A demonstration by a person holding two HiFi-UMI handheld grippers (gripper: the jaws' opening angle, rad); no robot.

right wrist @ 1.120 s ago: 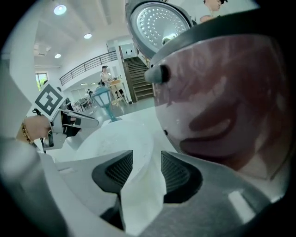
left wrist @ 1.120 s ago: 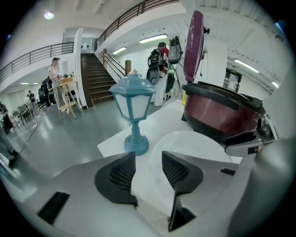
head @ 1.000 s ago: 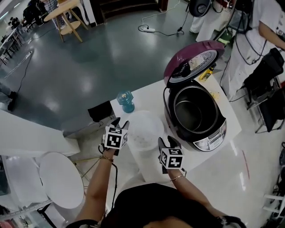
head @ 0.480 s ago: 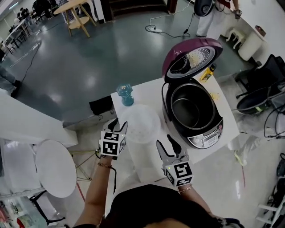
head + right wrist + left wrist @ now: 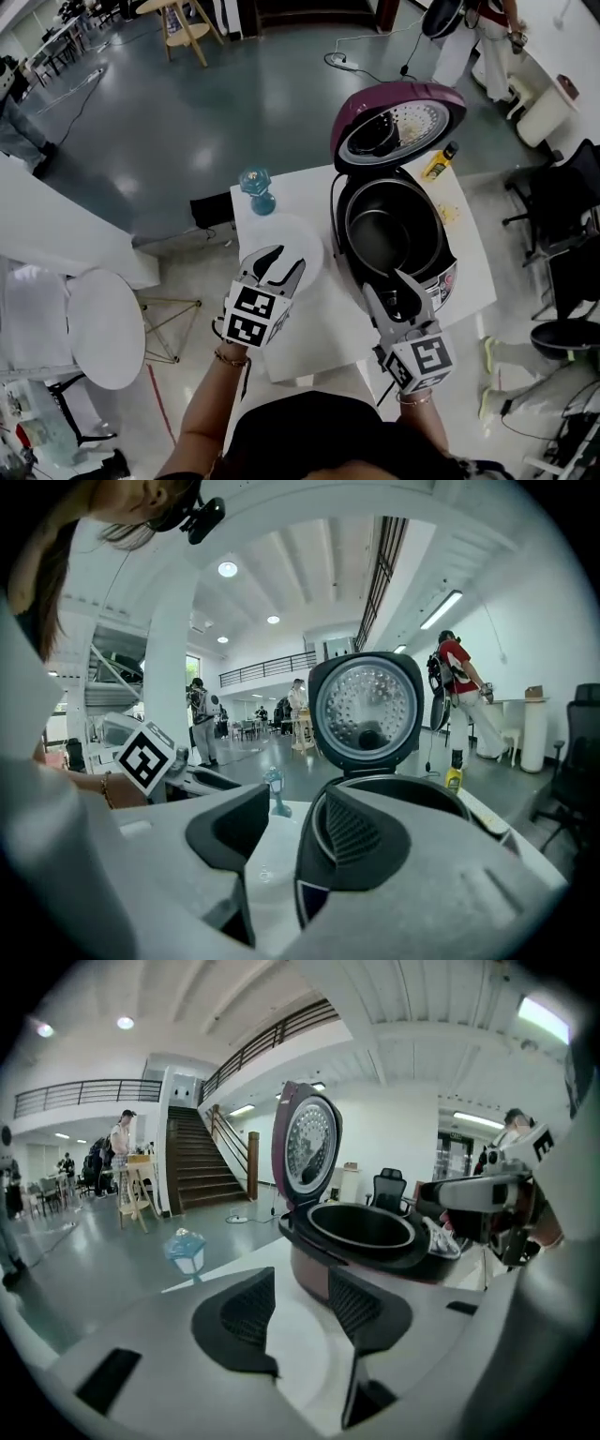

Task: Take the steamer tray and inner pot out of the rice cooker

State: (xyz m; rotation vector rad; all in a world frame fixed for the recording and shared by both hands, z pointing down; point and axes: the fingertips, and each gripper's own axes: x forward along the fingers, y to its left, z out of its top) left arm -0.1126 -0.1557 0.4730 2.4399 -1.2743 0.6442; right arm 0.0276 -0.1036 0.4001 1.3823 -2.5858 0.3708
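My head camera looks steeply down from well above on the table (image 5: 323, 323) and cooker (image 5: 442, 279). The cameras on my left gripper (image 5: 281, 263) and right gripper (image 5: 392, 289) look forward along their jaws, low and close. All three views share the cooker.

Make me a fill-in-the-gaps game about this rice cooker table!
The lid of the purple rice cooker stands ____.
The dark metal inner pot sits ____ the cooker.
The round white steamer tray lies on the white table, outside the ____.
The left gripper and right gripper each hold ____.
Missing words: open, inside, cooker, nothing.
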